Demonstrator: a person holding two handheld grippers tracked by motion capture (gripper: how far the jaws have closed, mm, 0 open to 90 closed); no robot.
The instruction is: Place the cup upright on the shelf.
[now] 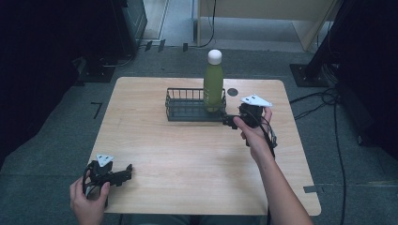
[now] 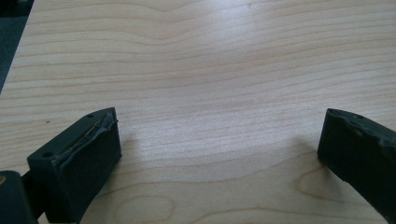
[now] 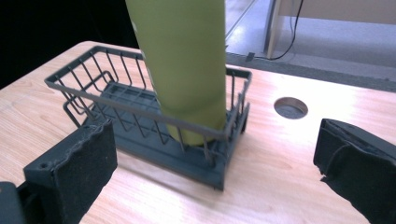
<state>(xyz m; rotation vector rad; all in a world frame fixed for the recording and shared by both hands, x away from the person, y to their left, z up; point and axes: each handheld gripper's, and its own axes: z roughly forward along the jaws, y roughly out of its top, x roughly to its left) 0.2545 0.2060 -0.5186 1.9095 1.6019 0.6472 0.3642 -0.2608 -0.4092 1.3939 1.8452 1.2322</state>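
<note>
A green bottle [image 1: 213,84] with a white cap stands upright in the right end of a dark wire basket [image 1: 187,111] at the back middle of the table. In the right gripper view the bottle [image 3: 187,65] rises from the basket [image 3: 140,116] just ahead of my jaws. My right gripper [image 1: 230,121] is open, just right of the basket and near its front right corner, with nothing between its fingers [image 3: 74,168]. My left gripper [image 1: 127,169] rests open at the table's near left corner, over bare wood [image 2: 210,116].
The wooden table [image 1: 187,159] has a round cable hole [image 1: 233,92] right of the basket, also in the right gripper view [image 3: 290,107]. Cables lie on the floor at right [image 1: 328,98]. A desk leg and dark equipment stand beyond the far edge.
</note>
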